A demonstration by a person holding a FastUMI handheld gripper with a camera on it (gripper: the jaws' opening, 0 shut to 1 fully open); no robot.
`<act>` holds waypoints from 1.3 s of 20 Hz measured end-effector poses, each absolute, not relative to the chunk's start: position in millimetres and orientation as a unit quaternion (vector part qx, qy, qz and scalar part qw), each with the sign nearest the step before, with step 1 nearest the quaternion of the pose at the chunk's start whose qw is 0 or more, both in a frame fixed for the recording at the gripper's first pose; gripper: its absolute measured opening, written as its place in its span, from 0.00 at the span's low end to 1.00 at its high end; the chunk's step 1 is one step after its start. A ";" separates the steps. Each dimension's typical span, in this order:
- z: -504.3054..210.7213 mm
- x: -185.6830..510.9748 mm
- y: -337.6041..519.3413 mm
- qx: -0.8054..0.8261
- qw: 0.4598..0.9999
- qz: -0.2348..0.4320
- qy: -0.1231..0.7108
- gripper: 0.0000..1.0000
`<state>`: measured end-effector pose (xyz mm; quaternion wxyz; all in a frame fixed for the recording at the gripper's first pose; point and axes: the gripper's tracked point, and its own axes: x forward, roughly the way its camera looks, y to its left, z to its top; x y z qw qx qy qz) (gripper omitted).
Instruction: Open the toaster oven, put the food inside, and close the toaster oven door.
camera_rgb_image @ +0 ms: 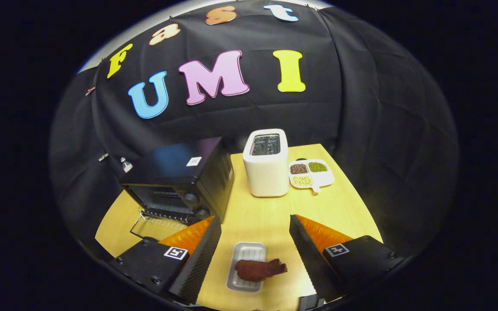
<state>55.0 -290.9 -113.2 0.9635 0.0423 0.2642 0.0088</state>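
Toaster oven (180, 183), black and boxy, sits on the left part of a light wooden counter (266, 216), with its glass door (156, 224) folded down and open toward the viewer, so the wire rack inside shows. Two round knobs run down its front right side. Just to the right of it stands a white pop-up toaster (266, 163) with two slots on top. Beside that toaster, further right, lies a small white divided dish (311, 173) holding brown, green and pale yellow grains in separate sections.

Nearer the viewer, a small white ridged tray (245, 265) rests on the counter, carrying a dark reddish-brown piece of food (258, 270) shaped like a drumstick, which overhangs the tray's right edge. The gripper (255, 229) hovers above it with its fingers spread wide apart, holding nothing; the tray and food lie between them, touching neither. The open oven stands just beyond the left finger.
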 end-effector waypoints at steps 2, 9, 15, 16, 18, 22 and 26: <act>-135.7 54.6 -300.1 0.054 0.953 0.019 0.298 0.99; -211.0 26.9 -309.6 0.110 0.893 0.048 0.434 0.99; -250.9 1.9 -312.5 0.177 0.852 0.033 0.492 0.99; -254.5 2.1 -312.5 0.191 0.847 0.031 0.495 0.98; -255.3 -0.3 -314.0 0.222 0.839 0.024 0.497 0.95; -251.4 1.2 -306.3 0.270 0.829 0.029 0.489 0.62; -245.2 5.1 -295.3 0.279 0.829 0.054 0.482 0.31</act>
